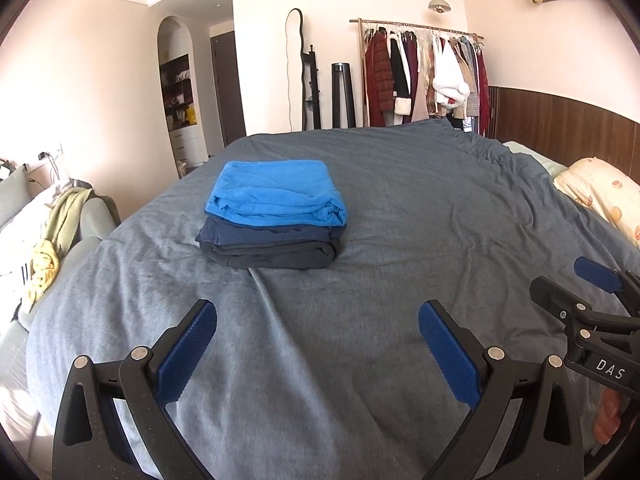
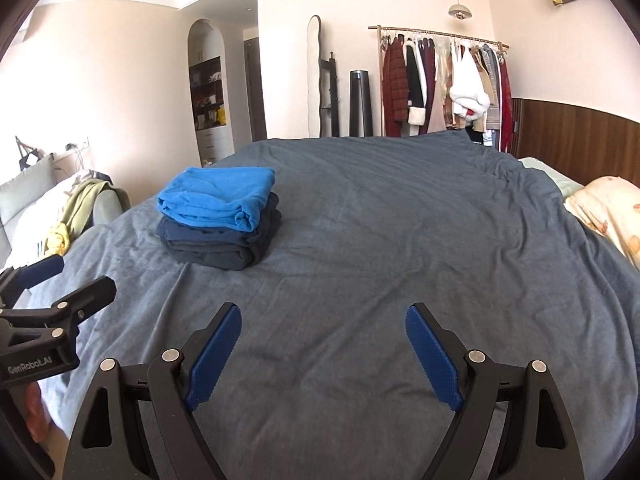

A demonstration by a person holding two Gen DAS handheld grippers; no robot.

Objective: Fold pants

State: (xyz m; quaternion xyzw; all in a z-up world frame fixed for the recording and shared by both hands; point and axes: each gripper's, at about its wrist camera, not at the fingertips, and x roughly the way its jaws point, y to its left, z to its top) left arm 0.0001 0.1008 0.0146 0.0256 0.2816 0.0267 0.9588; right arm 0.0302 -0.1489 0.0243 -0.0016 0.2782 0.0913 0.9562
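A stack of folded pants lies on the grey-blue bed cover (image 1: 400, 208) (image 2: 400, 220), a bright blue pair (image 1: 276, 194) (image 2: 218, 194) on top of dark navy pairs (image 1: 268, 248) (image 2: 218, 246). My left gripper (image 1: 318, 312) hovers open over bare cover, well short of the stack, with nothing between its blue pads. My right gripper (image 2: 323, 316) is also open and empty, to the right of the stack. Each gripper shows at the edge of the other's view: the right one (image 1: 576, 280) in the left wrist view, the left one (image 2: 80, 276) in the right wrist view.
A clothes rack (image 1: 424, 72) (image 2: 444, 80) with hanging garments stands behind the bed beside a wooden headboard panel (image 1: 560, 120). A patterned pillow (image 1: 600, 192) (image 2: 608, 208) lies at the right. A sofa with a green cloth (image 1: 68, 216) (image 2: 84, 204) sits left of the bed.
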